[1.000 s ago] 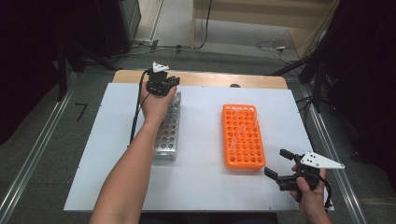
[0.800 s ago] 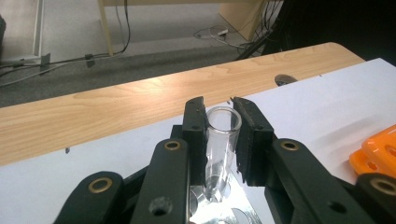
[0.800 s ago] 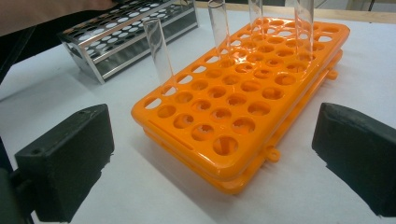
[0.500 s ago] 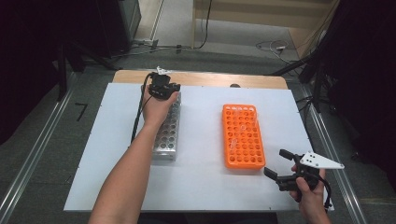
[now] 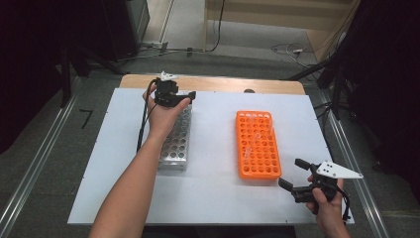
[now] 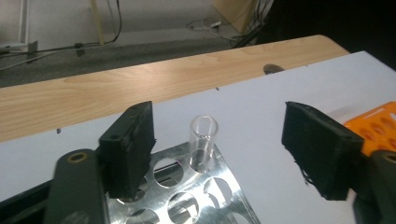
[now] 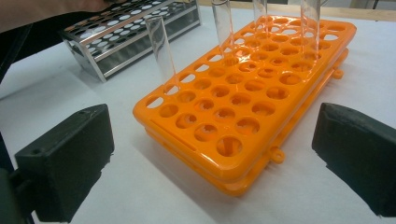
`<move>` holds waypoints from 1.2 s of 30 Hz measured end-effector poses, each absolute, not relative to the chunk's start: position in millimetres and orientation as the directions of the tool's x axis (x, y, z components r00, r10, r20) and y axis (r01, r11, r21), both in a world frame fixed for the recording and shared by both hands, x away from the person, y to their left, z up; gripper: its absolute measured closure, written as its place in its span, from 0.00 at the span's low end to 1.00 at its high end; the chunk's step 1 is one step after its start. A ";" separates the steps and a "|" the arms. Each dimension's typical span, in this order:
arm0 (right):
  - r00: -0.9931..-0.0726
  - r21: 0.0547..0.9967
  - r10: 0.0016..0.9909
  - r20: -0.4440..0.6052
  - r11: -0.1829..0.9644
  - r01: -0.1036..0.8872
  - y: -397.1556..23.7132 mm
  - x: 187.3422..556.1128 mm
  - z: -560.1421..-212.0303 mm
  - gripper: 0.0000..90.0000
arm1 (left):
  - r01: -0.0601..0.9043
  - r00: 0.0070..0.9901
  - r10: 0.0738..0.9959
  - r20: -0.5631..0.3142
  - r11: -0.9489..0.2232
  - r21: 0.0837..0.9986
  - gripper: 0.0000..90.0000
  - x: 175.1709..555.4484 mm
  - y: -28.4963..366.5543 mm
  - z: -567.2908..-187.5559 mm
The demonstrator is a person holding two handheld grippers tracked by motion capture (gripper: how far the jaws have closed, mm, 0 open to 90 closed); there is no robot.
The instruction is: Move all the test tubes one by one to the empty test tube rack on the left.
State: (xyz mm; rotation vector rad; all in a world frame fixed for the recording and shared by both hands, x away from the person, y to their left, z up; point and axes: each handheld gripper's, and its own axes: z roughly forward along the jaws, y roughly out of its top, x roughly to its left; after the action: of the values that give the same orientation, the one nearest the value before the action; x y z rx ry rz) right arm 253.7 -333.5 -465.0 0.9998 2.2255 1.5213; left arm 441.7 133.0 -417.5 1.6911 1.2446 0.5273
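At the far end of the metal rack (image 5: pixel 176 138) on the desk (image 5: pixel 213 198), the left gripper (image 6: pixel 219 154) had just been opening its fingers, which stood released on either side of a clear glass tube (image 6: pixel 203 143) that sat upright in a corner hole, apparently freshly seated there. To the right, the orange rack (image 5: pixel 257 144) carried a few more upright tubes (image 7: pixel 159 46), likely waiting for transfer. Near that rack's closest corner the right gripper (image 5: pixel 292 176) hovered with fingers spread and empty, seemingly on standby.
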 end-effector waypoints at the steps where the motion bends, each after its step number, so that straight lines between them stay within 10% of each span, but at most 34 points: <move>1: -0.727 0.896 0.668 0.158 0.213 0.390 -333.2 253.7 -465.1 0.00 | 0.493 0.400 0.898 -0.183 -0.042 0.869 0.21 438.2 133.9 -416.7; 11: -0.731 0.894 0.665 0.152 0.223 0.389 -328.8 254.5 -464.5 0.00 | 0.443 0.462 0.862 -0.209 -0.021 0.896 0.00 392.6 143.9 -410.1; 36: -0.748 0.888 0.652 0.126 0.261 0.378 -301.6 262.1 -450.6 0.00 | 0.359 0.548 0.817 -0.179 -0.036 0.933 0.00 274.4 137.7 -426.5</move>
State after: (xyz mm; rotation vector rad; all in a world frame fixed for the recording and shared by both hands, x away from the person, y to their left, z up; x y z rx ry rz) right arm 262.1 -301.6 -450.6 0.9530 2.2691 1.4818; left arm 274.4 137.7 -426.5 1.6321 1.0113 0.4957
